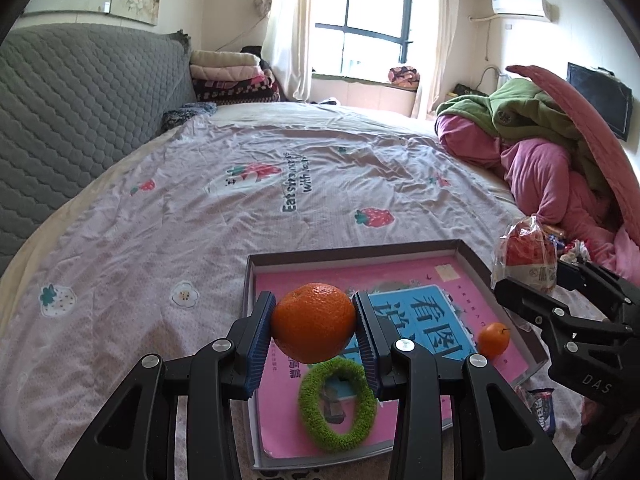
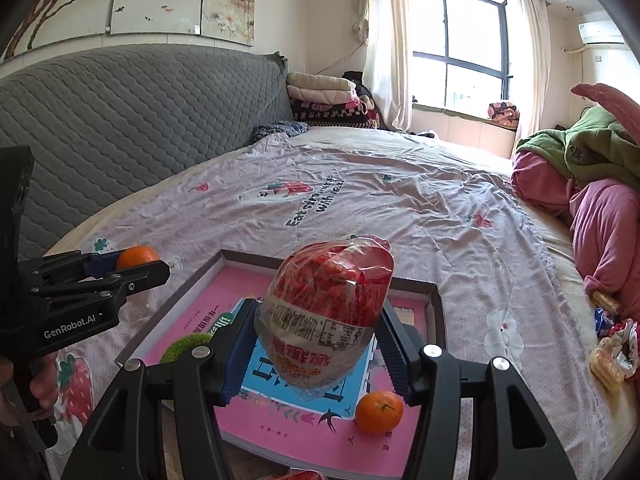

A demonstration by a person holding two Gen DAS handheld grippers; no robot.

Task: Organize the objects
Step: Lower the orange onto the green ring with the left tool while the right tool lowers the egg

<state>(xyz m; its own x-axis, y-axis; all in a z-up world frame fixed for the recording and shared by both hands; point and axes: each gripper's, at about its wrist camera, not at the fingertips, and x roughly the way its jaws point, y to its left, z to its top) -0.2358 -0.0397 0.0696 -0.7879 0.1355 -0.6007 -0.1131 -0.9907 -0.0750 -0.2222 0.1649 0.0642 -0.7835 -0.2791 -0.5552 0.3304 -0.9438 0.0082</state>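
Note:
My left gripper (image 1: 315, 326) is shut on an orange (image 1: 314, 322), held above the near left part of a shallow grey box (image 1: 352, 251) lined with a pink book. From the right wrist view the same orange (image 2: 137, 257) shows in the left gripper (image 2: 132, 266) at the left. My right gripper (image 2: 316, 340) is shut on a clear bag of red snacks (image 2: 326, 312), hanging over the box (image 2: 434, 300). That bag (image 1: 527, 256) also shows at the right of the left wrist view. Inside the box lie a green fuzzy hair tie (image 1: 338, 404) and a small orange (image 1: 493, 339), (image 2: 379, 411).
The box rests on a bed with a pink strawberry sheet (image 1: 200, 220). A grey quilted headboard (image 1: 80, 112) runs along the left. Pink and green bedding (image 1: 552, 152) is piled at the right, with small snack packets (image 2: 608, 344) beside it. A hand (image 2: 36, 380) holds the left gripper's handle.

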